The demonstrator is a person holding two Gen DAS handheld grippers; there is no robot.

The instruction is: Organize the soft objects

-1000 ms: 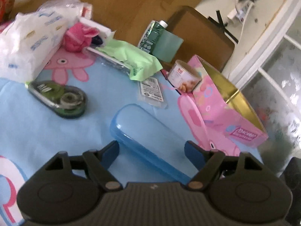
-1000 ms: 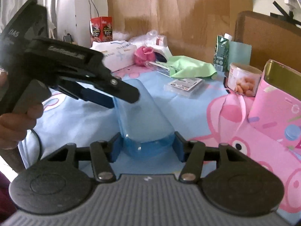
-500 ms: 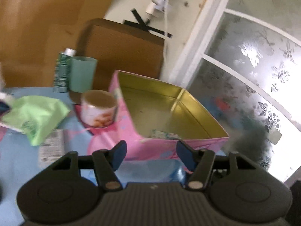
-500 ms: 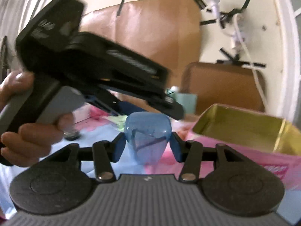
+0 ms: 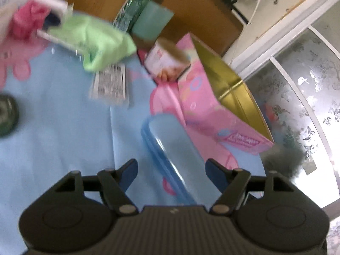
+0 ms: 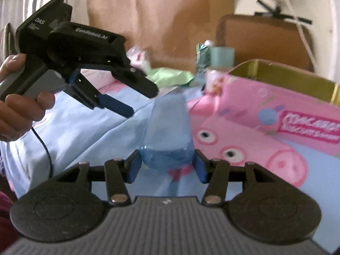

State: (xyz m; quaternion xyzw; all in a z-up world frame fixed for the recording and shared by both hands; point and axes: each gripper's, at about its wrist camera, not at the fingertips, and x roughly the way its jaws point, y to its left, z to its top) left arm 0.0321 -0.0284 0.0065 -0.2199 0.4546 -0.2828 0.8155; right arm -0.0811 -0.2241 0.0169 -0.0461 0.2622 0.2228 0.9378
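A translucent blue case (image 5: 172,150) lies on the blue Peppa Pig cloth next to the pink tin box (image 5: 214,114) with its gold inside. My right gripper (image 6: 166,166) is shut on the near end of the blue case (image 6: 167,136). My left gripper (image 5: 171,173) is open above the case, its fingers apart on either side and not touching it; it also shows in the right wrist view (image 6: 119,106) held by a hand. A green cloth (image 5: 95,40) and a pink soft thing (image 5: 27,19) lie at the far left.
A round can (image 5: 167,60), a green carton (image 5: 131,10) and a teal cup (image 5: 152,22) stand behind the pink box (image 6: 276,106). A flat labelled packet (image 5: 110,84) lies mid-cloth. A dark tape dispenser (image 5: 7,114) sits at the left edge. A frosted window is at right.
The blue case was lifted toward the pink box half a second ago; now it is down by the cloth beside the box. My left gripper has tilted back down over it, still open.
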